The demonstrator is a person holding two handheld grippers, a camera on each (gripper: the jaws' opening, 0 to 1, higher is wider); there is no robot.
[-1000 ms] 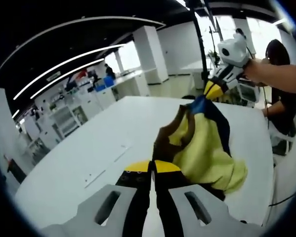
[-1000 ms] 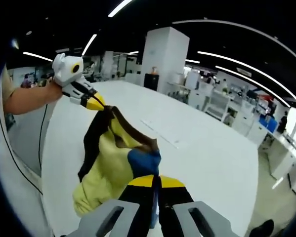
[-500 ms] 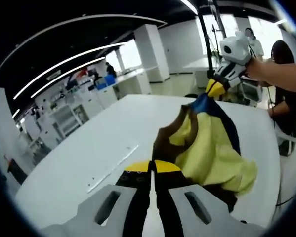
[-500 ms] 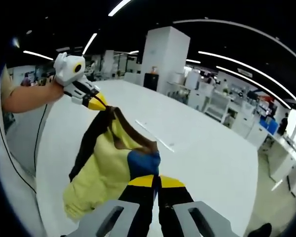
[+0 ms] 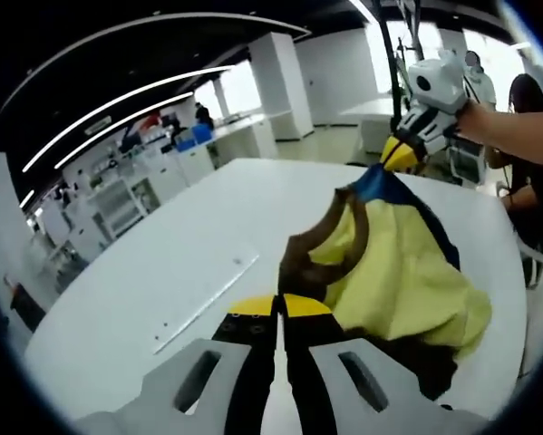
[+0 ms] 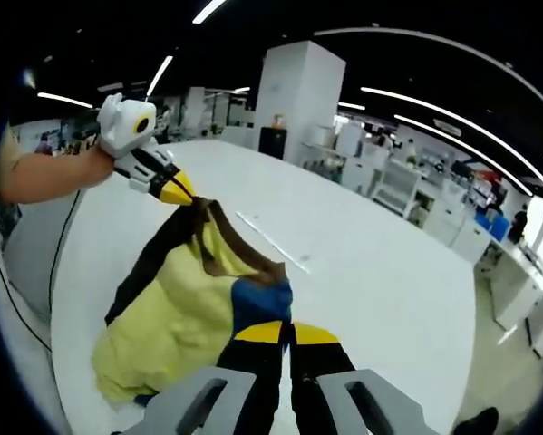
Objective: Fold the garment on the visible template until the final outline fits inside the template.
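1. Left gripper [image 5: 277, 306] fingers pinching soft yellow fabric garment with brown and blue trim [image 5: 407, 272]; right gripper [image 6: 289, 333] fingers pinching its blue corner.
2. Garment stretched between fingers, now sagging lower onto white bench [image 5: 162, 272].
3. Likely lowering to spread flat; folding not begun.

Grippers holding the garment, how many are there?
2. The left gripper is shut on the garment at its brown edge; the right gripper is shut on its blue patch.

Both the left gripper [image 5: 279, 306] and the right gripper [image 6: 287, 332] are clamped on the garment [image 5: 393, 272], holding it above the table [image 5: 162, 272].
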